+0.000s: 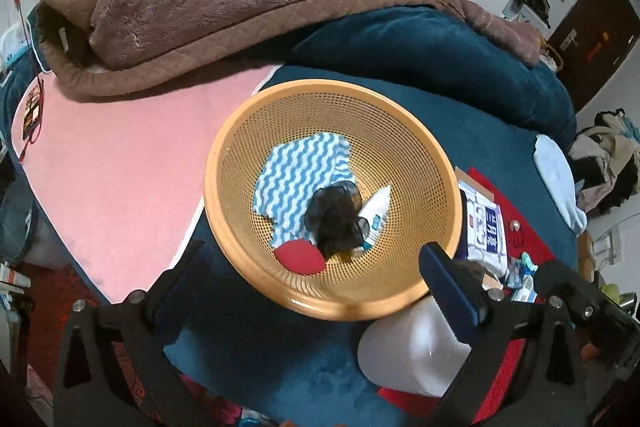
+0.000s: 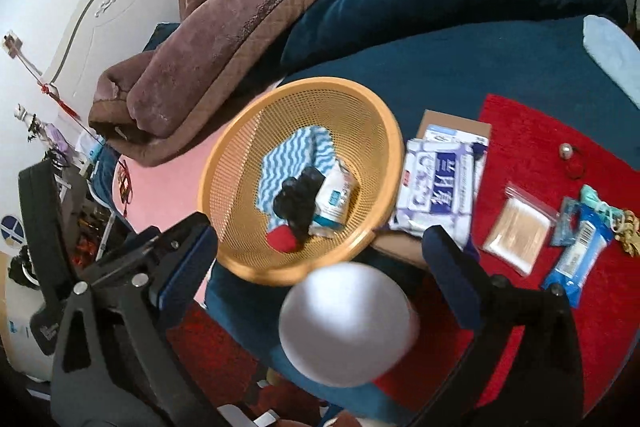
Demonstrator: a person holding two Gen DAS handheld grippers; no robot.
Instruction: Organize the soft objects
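An orange mesh basket point(image 1: 332, 195) point(image 2: 300, 179) sits on the dark blue bed cover. It holds a blue-and-white wavy cloth point(image 1: 300, 179) point(image 2: 288, 155), a black netted bundle point(image 1: 336, 219) point(image 2: 298, 203), a red pad point(image 1: 300, 257) point(image 2: 282, 239) and a white pack point(image 1: 376, 211) point(image 2: 334, 203). My left gripper point(image 1: 320, 279) is open over the basket's near rim, holding nothing. My right gripper point(image 2: 320, 263) is open too. A blurred white rounded object point(image 2: 348, 323) point(image 1: 412, 347) lies low between its fingers, and no pad presses on it.
A brown plush blanket point(image 1: 224, 7) is heaped at the back beside a pink sheet point(image 1: 120, 155). On a red mat point(image 2: 540, 155) to the right lie a tissue pack point(image 2: 436, 187), a zip bag point(image 2: 516, 231) and a blue wipes pack point(image 2: 580, 255). A pale blue cloth point(image 2: 612, 51) is further right.
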